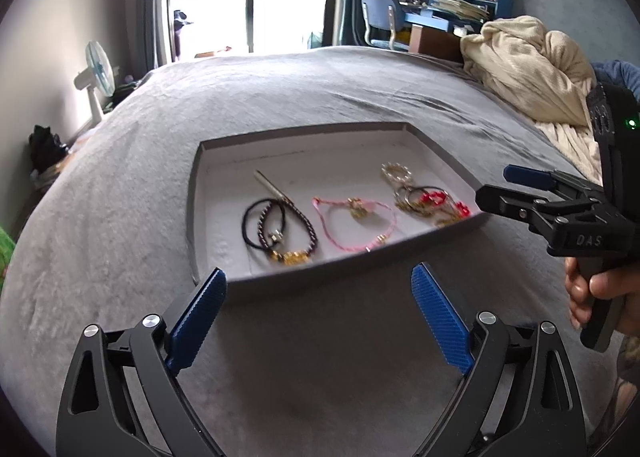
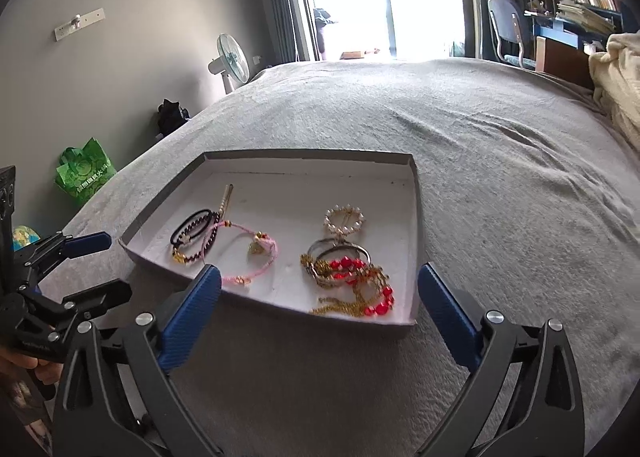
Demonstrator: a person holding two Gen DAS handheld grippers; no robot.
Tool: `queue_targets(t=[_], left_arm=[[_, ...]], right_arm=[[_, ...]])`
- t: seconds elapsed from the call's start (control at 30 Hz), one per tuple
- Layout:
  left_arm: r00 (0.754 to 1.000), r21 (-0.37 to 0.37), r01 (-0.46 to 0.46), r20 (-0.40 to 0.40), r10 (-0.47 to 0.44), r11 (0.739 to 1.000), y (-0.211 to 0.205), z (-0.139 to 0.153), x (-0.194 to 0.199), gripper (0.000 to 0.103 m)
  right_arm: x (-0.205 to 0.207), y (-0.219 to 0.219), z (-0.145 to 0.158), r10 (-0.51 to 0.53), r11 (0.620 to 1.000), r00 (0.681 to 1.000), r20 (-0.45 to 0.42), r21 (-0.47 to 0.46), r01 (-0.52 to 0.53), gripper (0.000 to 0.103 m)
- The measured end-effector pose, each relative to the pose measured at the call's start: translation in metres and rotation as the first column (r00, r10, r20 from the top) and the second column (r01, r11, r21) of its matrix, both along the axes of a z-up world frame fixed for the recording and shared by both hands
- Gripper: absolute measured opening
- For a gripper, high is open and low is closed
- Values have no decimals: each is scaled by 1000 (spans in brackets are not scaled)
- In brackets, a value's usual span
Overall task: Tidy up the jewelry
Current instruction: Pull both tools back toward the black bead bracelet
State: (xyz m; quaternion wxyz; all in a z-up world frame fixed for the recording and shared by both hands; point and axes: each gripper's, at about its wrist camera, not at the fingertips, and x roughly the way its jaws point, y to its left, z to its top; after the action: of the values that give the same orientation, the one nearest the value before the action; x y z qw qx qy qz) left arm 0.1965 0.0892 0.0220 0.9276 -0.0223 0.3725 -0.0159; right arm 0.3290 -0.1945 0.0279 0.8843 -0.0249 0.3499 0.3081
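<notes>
A shallow grey tray (image 1: 193,193) (image 2: 417,217) with a white floor lies on the grey bed. In it are black hair ties with a dark beaded bracelet (image 1: 276,229) (image 2: 192,231), a pink cord bracelet (image 1: 356,225) (image 2: 248,253), a pearl ring (image 1: 396,173) (image 2: 344,219), a tangle of red beads and gold chain (image 1: 432,203) (image 2: 356,281) and a thin gold stick (image 1: 268,183) (image 2: 226,197). My left gripper (image 1: 320,277) (image 2: 114,267) hovers open and empty before the tray's near left side. My right gripper (image 2: 320,273) (image 1: 496,183) is open and empty at the near right corner.
The grey bedspread (image 2: 500,177) stretches far beyond the tray. A cream blanket (image 1: 532,65) is heaped at the far right. A standing fan (image 1: 98,73) and a green bag (image 2: 84,173) sit beside the bed at left. A desk and chair (image 1: 380,21) stand by the window.
</notes>
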Motion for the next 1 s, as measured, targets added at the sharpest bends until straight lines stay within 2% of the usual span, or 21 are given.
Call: queue_targets(t=[0.2,0.7,1.0], left_arm=[[1000,-34,17,-9,-17,999,-12,-4,-19,93],[990,-26,118,-76,-119,993,-50,-29,-55,93],[981,-18,166,-95,-167,986,-67,-36,-60,93]], right_arm=[[-13,-18,-7,-21,1000,1000,-18,14,21,97],[-57,-62,-34,-53,998,995,-83,24,55,97],[-88,-67,-39,-27,1000,996,-89,13,28,97]])
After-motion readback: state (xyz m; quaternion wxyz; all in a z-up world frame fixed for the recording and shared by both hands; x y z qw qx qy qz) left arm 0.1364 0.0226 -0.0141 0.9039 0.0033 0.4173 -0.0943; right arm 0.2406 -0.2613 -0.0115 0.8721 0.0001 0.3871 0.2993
